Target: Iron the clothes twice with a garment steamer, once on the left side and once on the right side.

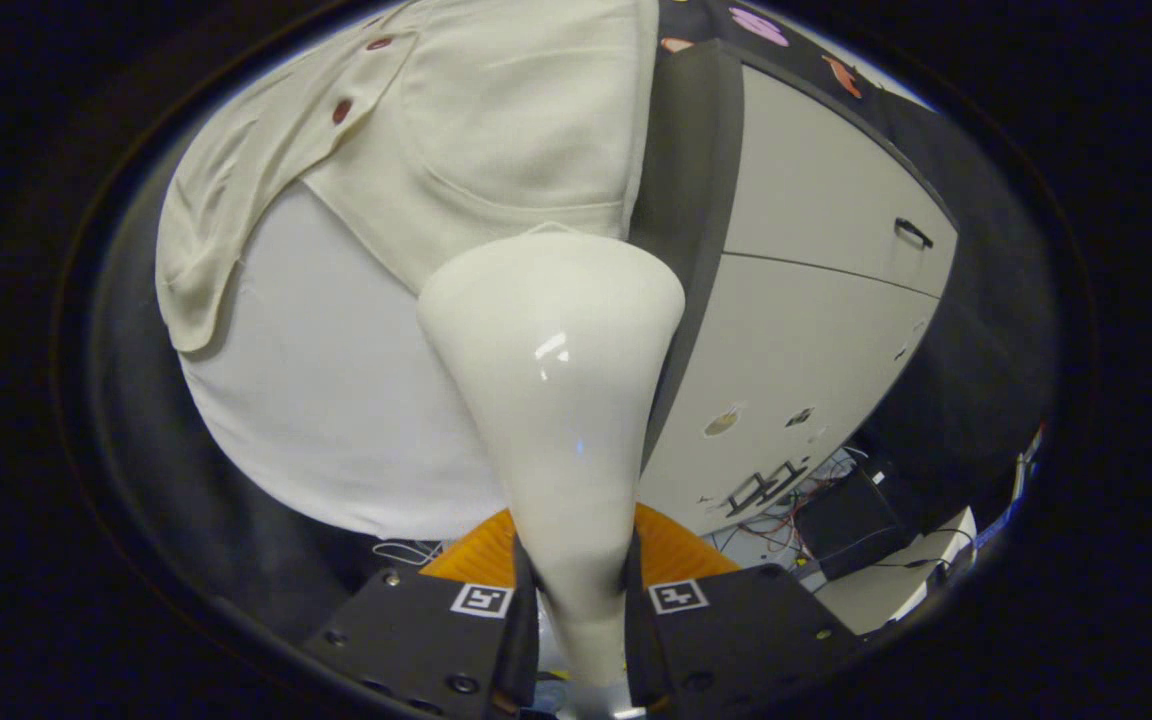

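Note:
A cream shirt (496, 130) with dark red buttons hangs over a white board (336, 400). My gripper (576, 600) is shut on the glossy white garment steamer (556, 380), both fingers pressing its narrow handle. The steamer widens ahead of the fingers, and its head reaches the shirt's lower hem, on the side nearest the grey cabinet. I cannot tell whether the head touches the fabric. The steamer hides part of the hem.
A grey cabinet (816, 330) with a dark handle (914, 233) stands close beside the shirt. Loose cables and a black box (841, 520) lie on the floor below the cabinet. An orange ribbed piece (676, 550) sits just behind the fingers.

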A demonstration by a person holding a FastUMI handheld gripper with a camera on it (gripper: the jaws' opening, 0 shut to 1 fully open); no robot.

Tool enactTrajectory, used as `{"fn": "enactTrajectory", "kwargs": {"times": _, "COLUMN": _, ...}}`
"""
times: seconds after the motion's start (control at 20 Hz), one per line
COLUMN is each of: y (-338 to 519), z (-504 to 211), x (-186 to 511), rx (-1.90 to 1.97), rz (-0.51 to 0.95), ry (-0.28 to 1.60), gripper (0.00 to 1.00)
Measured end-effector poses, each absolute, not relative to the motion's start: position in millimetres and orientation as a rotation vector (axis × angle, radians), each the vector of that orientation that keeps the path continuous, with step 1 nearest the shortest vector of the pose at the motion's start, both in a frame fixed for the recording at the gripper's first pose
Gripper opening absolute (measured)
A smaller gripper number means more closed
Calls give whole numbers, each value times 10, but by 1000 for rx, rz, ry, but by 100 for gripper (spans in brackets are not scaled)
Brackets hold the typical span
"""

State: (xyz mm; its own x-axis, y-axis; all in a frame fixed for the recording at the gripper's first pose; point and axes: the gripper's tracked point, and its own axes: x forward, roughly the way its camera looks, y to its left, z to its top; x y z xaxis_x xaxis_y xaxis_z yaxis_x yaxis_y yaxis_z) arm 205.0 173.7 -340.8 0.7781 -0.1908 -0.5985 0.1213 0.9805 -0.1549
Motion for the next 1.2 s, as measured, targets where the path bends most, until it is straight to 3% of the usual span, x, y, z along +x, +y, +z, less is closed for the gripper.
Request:
{"fn": "enactTrajectory", "kwargs": {"times": 0.3, "y": 1999, "z": -3066, "x": 1668, "rx": -105, "rz": -108, "ry": 629, "gripper": 35}}
{"fn": "enactTrajectory", "kwargs": {"times": 1.2, "y": 2550, "z": -577, "x": 1181, "rx": -154, "rz": 62, "ry": 301, "gripper": 35}}
